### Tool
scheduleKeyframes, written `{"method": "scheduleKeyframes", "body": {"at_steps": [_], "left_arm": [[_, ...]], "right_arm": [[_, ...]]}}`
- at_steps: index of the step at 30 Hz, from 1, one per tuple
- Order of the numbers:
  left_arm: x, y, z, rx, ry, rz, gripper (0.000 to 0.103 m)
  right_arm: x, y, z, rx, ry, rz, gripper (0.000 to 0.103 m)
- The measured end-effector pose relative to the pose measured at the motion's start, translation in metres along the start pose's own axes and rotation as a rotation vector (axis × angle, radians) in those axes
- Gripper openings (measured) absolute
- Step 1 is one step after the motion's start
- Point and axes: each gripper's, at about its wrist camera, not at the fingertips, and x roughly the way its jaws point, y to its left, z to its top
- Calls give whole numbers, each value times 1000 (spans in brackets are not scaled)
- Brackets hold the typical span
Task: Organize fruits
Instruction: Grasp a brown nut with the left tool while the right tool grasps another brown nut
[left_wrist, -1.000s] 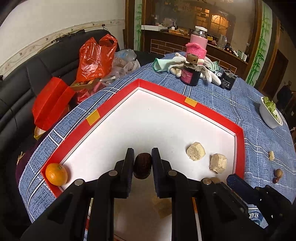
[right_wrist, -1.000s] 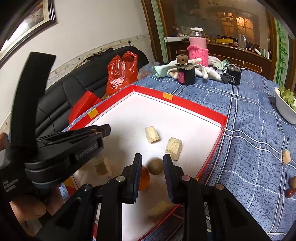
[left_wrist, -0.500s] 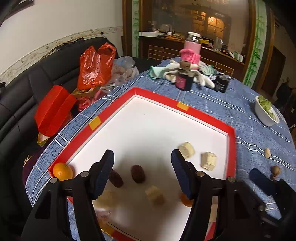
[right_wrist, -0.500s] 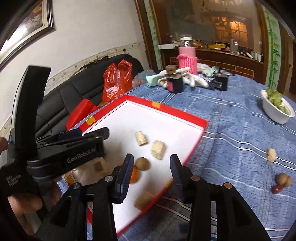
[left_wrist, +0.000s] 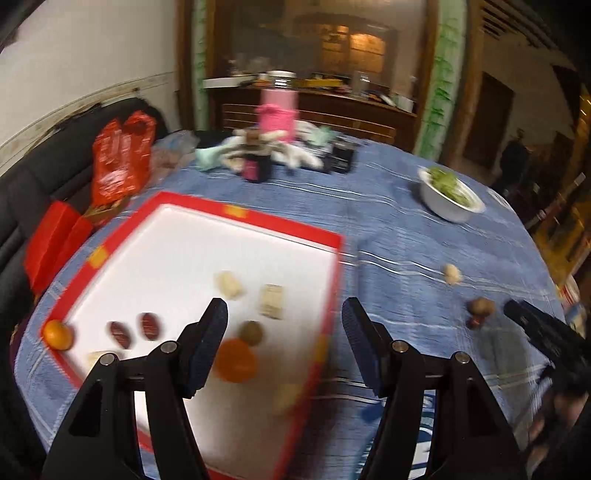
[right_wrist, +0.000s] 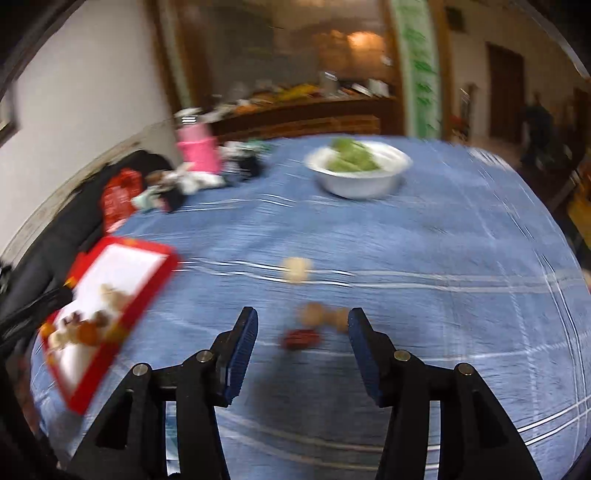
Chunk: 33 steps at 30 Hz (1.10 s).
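Note:
A red-rimmed white tray (left_wrist: 255, 219) lies on the blue tablecloth and holds two dark dates (left_wrist: 149, 326), an orange (left_wrist: 235, 361), a brown round fruit (left_wrist: 251, 331) and pale chunks (left_wrist: 271, 301). A second orange (left_wrist: 56, 334) sits at its left corner. My left gripper (left_wrist: 284, 341) is open and empty above the tray's right edge. My right gripper (right_wrist: 301, 349) is open and empty just short of a red date (right_wrist: 300, 338) and two brown round fruits (right_wrist: 325, 315) on the cloth. A pale chunk (right_wrist: 295, 268) lies further out. The tray also shows in the right wrist view (right_wrist: 162, 251).
A white bowl of greens (right_wrist: 358, 168) stands further back on the table. A pink bottle (left_wrist: 277, 114), a dark jar (left_wrist: 255, 166) and rags crowd the far edge. Red bags (left_wrist: 120, 158) lie on the black sofa at left. Both views are motion-blurred.
My left gripper let go of the dark date in the tray, opened wide and swung right. My right gripper opened, left the tray and moved right to the loose fruits on the cloth.

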Motion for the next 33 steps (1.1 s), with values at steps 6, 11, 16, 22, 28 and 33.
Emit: {"method": "scheduleKeyframes", "body": {"at_steps": [6, 11, 16, 22, 28, 33], "left_arm": [[9, -35, -5, 68, 27, -41, 64], [19, -49, -5, 86, 52, -54, 64], [26, -69, -1, 116, 58, -69, 64], [39, -110, 4, 173, 76, -134, 63], [64, -161, 11, 185, 134, -217, 63], [84, -189, 7, 196, 147, -200, 63]], "right_arm": [[28, -26, 2, 6, 59, -27, 39], [45, -17, 1, -28, 90, -13, 39], [58, -14, 1, -48, 117, -16, 23], [56, -19, 1, -31, 112, 4, 23], [39, -39, 10, 23, 42, 11, 23], [24, -69, 19, 113, -17, 3, 23]]}}
